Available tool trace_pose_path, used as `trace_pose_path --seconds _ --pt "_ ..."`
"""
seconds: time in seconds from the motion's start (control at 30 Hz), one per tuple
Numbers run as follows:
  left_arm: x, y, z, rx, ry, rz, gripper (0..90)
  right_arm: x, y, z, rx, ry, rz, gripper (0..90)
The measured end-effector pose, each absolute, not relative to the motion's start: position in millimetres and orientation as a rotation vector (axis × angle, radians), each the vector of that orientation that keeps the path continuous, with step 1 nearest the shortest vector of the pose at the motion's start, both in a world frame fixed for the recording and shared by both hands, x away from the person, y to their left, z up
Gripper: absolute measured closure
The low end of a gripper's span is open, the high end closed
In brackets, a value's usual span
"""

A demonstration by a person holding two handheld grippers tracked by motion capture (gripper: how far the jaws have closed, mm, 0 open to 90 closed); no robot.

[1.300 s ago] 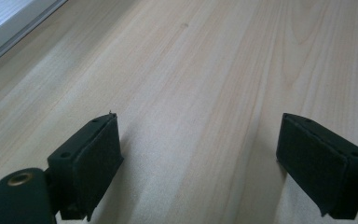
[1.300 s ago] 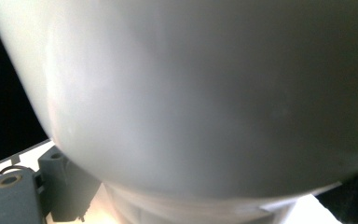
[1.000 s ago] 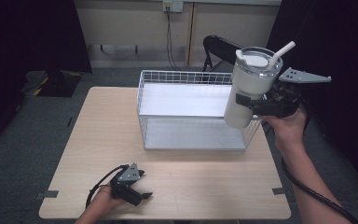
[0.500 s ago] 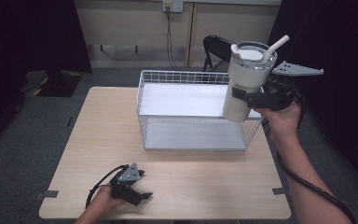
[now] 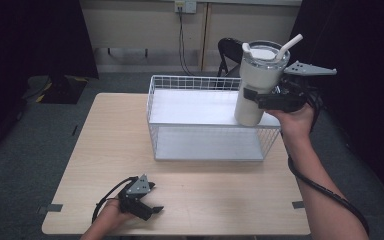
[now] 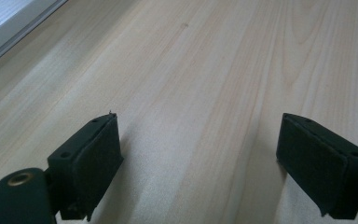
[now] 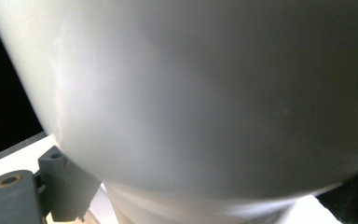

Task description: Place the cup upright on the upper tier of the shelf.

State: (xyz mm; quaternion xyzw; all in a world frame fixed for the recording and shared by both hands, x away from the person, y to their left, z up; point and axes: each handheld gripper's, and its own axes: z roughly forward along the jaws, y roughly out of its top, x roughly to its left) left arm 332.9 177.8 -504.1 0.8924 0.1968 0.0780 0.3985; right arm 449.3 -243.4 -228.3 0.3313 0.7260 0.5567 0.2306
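My right gripper point(image 5: 260, 97) clamps a white tumbler point(image 5: 256, 80), straw up, aloft over the right end of the wire basket point(image 5: 200, 82) at the worktop's point(image 5: 105, 140) far edge. My left gripper point(image 5: 147, 205) rests wide open near the front edge. I judge lowering it upright into the basket comes next.

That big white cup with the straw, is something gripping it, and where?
Yes. The right gripper clamps the white tumbler around its body, about mid-height. The left gripper holds nothing.
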Motion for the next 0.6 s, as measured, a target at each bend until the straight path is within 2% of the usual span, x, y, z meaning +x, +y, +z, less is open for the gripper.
trace_pose_path --seconds 0.6 --pt "333 178 -504 2.258 0.496 0.191 13.1 466 -236 -233 0.946 1.966 1.517 9.3"
